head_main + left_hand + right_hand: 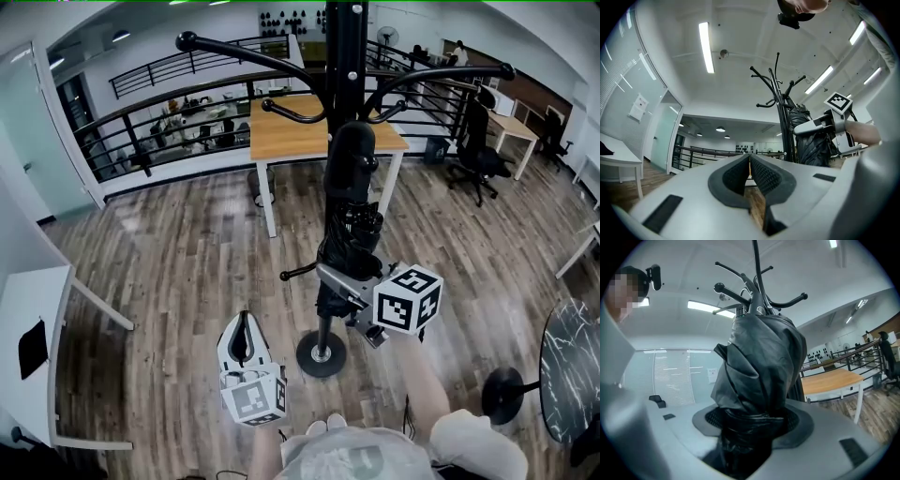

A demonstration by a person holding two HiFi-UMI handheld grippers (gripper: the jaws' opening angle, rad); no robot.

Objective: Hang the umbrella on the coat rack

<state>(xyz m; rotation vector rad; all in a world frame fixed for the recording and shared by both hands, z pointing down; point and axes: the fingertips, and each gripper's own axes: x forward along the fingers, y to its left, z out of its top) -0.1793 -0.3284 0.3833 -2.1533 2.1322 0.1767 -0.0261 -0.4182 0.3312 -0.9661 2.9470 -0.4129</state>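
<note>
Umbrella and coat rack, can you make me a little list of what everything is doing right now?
coat rack: black, curved hooks on top, round base on the wooden floor
umbrella: black, folded, upright, right beside the coat rack's pole
right gripper: fingers shut on the umbrella's lower part
left gripper: fingers together, empty, away from the rack
hung yet: cannot tell whether the handle is on a hook
behind: wooden table
</note>
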